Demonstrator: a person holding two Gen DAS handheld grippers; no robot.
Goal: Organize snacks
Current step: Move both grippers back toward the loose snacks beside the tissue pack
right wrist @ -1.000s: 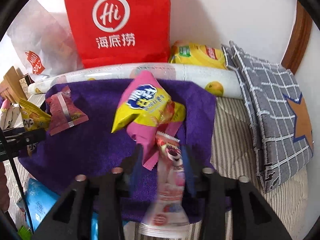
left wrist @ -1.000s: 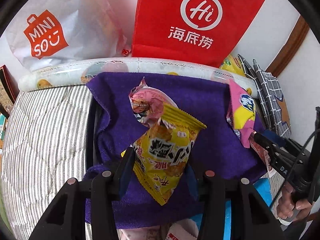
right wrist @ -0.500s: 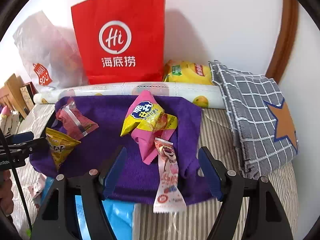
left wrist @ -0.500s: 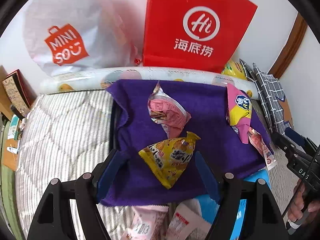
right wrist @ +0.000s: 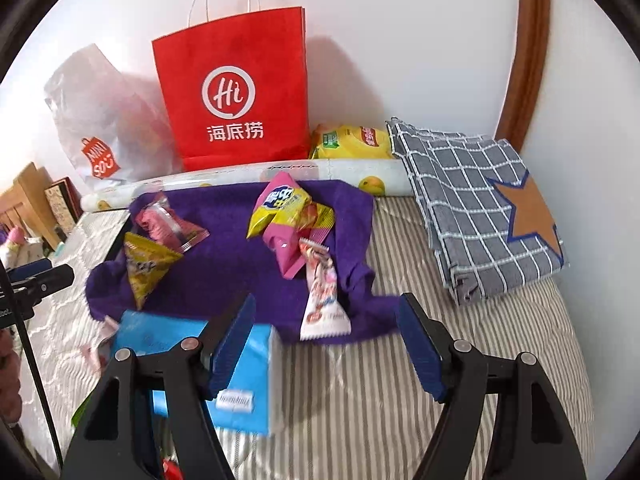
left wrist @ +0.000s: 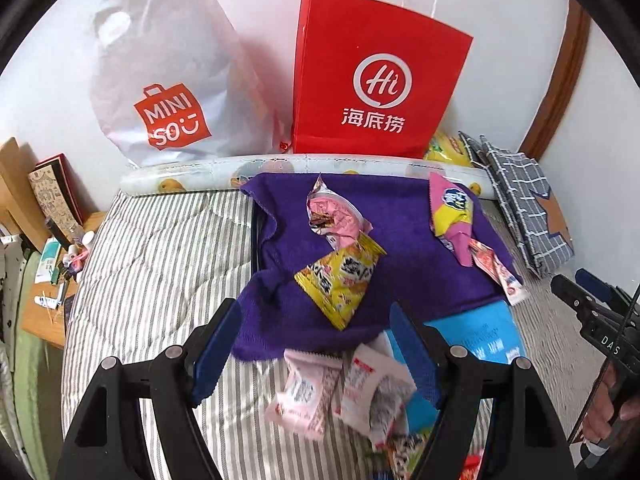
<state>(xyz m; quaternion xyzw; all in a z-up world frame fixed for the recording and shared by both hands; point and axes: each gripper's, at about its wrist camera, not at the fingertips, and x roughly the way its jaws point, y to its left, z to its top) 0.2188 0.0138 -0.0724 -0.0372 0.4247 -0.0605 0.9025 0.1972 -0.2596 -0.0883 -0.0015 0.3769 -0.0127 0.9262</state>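
A purple towel lies on the striped bed. On it lie a yellow snack bag, a pink clear packet, a pink-and-yellow bag and a long pink-white packet. My left gripper is open and empty, above the towel's near edge. My right gripper is open and empty, just in front of the long packet. Loose pink-white packets and a blue box lie in front of the towel.
A red paper bag and a white Miniso bag stand against the wall behind a rolled mat. A yellow chip bag and a folded grey checked cloth lie at the right. A cluttered bedside table is left.
Both grippers opened and let go of their snacks, the yellow bag and the long pink-white packet, which now lie on the towel. Both grippers have pulled back and up.
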